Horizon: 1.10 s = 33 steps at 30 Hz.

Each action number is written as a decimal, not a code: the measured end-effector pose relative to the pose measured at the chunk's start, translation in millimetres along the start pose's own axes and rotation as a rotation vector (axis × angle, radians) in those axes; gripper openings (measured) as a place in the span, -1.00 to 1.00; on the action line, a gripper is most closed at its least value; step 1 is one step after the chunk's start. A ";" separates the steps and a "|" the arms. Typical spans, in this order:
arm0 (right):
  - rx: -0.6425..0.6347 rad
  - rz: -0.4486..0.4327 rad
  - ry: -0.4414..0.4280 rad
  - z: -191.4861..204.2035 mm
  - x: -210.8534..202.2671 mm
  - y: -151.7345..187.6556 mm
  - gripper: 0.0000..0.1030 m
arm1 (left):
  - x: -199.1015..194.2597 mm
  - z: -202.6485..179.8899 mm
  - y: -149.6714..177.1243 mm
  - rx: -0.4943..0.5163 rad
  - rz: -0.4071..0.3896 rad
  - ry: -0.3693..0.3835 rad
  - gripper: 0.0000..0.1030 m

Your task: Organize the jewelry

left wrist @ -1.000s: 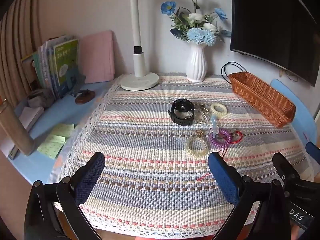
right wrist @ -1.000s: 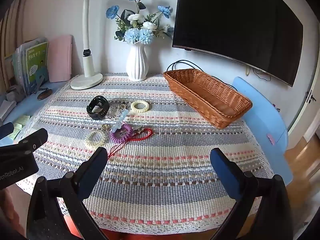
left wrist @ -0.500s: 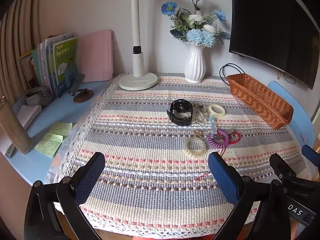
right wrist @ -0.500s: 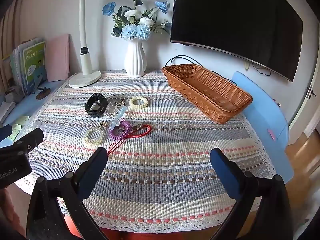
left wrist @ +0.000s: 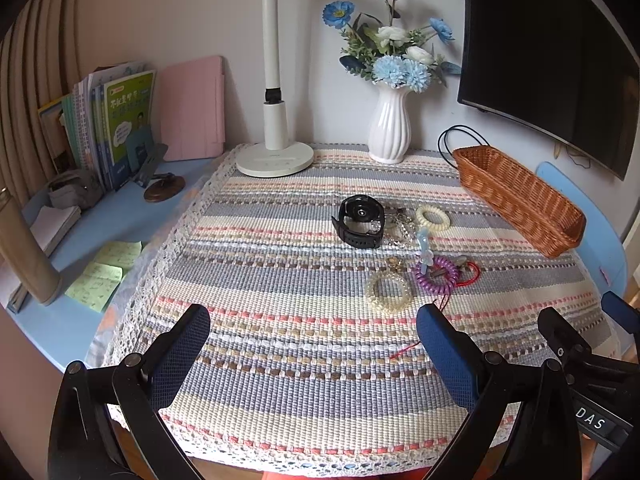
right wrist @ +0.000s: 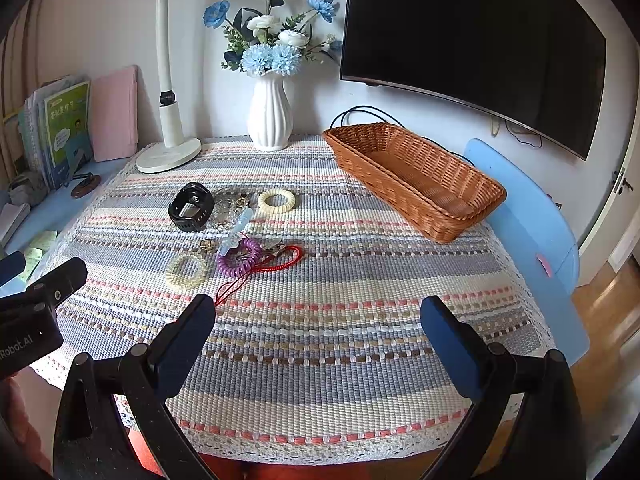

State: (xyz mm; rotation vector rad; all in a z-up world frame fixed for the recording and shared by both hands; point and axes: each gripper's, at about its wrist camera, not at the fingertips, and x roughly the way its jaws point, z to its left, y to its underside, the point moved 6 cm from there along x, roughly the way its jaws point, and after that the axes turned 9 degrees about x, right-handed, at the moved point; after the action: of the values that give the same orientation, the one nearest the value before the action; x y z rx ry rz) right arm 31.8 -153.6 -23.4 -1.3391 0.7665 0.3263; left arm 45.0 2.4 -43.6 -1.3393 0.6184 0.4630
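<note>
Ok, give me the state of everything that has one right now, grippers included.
left gripper: open, empty
right gripper: open, empty
wicker basket: empty, upright
black watch: strap closed in a loop, on the cloth
desk lamp: looks off
TV: screen dark

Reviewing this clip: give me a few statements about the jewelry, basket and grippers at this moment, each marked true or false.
1. The wicker basket already holds some jewelry. False: nothing lies in it.
2. Both the left gripper and the right gripper are open and hold nothing. True.
3. The black watch lies left of the purple coil bracelet in the right wrist view. True.
4. The red cord hangs over the basket rim. False: it lies on the striped cloth, beside the purple coil bracelet.
5. The white vase has tipped over. False: it stands upright.
</note>
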 end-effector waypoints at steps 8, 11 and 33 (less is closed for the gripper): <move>-0.001 0.001 -0.001 0.3 0.3 -0.6 1.00 | 2.4 3.9 1.6 -0.012 0.010 -0.007 0.99; -0.005 0.001 0.000 1.1 0.5 -0.5 1.00 | 2.3 4.9 2.3 -0.013 0.010 -0.007 0.99; -0.012 0.003 -0.005 0.8 3.3 3.7 1.00 | 6.6 1.5 4.2 -0.004 0.021 -0.009 0.99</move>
State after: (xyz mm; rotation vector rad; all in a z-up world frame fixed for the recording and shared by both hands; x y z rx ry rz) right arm 32.1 -152.7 -28.3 -1.3477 0.7636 0.3371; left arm 47.5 4.4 -50.9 -1.3352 0.6245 0.4871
